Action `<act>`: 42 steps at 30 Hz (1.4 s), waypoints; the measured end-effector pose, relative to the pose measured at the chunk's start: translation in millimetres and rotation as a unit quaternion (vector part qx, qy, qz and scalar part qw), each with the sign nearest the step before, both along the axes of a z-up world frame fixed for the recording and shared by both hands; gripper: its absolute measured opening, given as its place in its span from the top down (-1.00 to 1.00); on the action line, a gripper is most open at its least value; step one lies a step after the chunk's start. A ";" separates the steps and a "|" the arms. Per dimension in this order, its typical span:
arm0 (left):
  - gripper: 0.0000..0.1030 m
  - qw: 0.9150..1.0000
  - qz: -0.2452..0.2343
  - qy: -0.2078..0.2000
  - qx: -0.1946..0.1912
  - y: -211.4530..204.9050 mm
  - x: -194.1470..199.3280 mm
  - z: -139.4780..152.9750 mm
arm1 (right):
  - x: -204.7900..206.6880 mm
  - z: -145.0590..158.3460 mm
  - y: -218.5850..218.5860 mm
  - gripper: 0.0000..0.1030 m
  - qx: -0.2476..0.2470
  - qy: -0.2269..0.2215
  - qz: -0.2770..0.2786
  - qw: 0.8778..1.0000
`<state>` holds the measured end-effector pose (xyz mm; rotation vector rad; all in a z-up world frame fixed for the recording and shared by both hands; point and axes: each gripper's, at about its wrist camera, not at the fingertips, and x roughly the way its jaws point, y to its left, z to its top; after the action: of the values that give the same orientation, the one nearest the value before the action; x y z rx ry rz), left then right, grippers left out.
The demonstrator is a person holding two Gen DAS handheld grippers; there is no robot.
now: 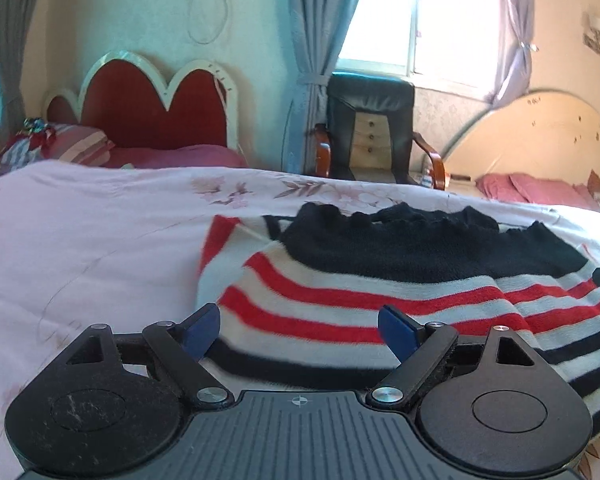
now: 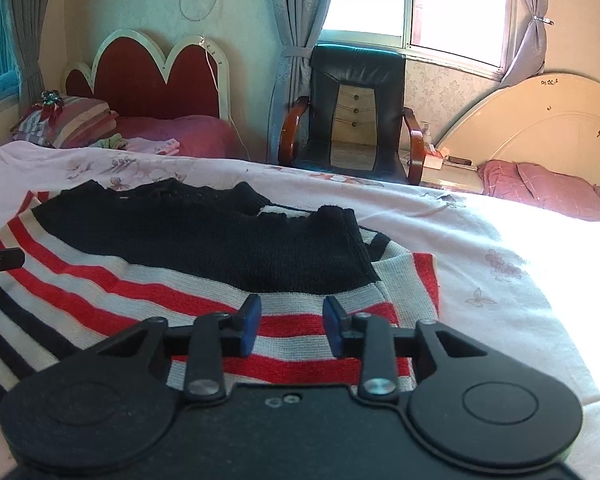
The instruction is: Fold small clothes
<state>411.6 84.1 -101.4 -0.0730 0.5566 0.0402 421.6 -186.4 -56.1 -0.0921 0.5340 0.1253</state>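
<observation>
Left wrist view: left claw (image 1: 299,331) stands wide, nothing between its blue pads (image 1: 202,330); the striped sweater (image 1: 380,304) lies flat on the pale floral bedspread (image 1: 80,248), its near hem just under and ahead of the fingertips, its black collar part further out. Left edge of the knit sits just beyond the left finger; most of the garment spreads ahead and right of the claw. The tip of the other claw shows at the far right edge, over the knit. Sweater looks soft, light, limp knit, a bit stretchy and not slippery; likely to drape and sag, so best pinched at a hem corner or side edge, taking both layers. Right wrist view: right claw (image 2: 291,325) is narrow but not closed, a gap between the pads (image 2: 249,330), red and white stripes visible through it; no cloth seen pinched. Sweater (image 2: 148,280) lies directly under and ahead of this claw, spreading left; its right edge sits just right of the right finger. Black chair (image 2: 354,116) and red headboard (image 2: 148,80) well beyond.
</observation>
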 end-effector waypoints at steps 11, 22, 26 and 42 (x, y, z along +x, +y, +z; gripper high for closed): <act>-0.20 0.970 0.086 0.027 -0.224 79.9 -108.2 -37.6 | -57.4 7.6 24.0 0.76 0.036 0.004 0.038 0.999; -0.18 0.890 0.109 0.023 -0.441 71.2 -88.8 -76.0 | -84.6 10.7 59.0 0.76 0.089 0.019 0.052 0.994; -0.18 0.884 0.123 0.004 -0.451 74.0 -59.6 -80.7 | -73.4 13.9 67.1 0.80 0.095 0.017 0.057 0.994; 0.64 0.866 0.122 -0.013 -0.485 94.0 1.9 -91.8 | -1.6 -5.3 88.6 0.80 0.078 0.060 0.033 0.995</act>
<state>413.4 178.2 -193.2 -1.1320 0.4923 0.0016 420.0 -97.9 -61.5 0.0506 0.6399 0.2384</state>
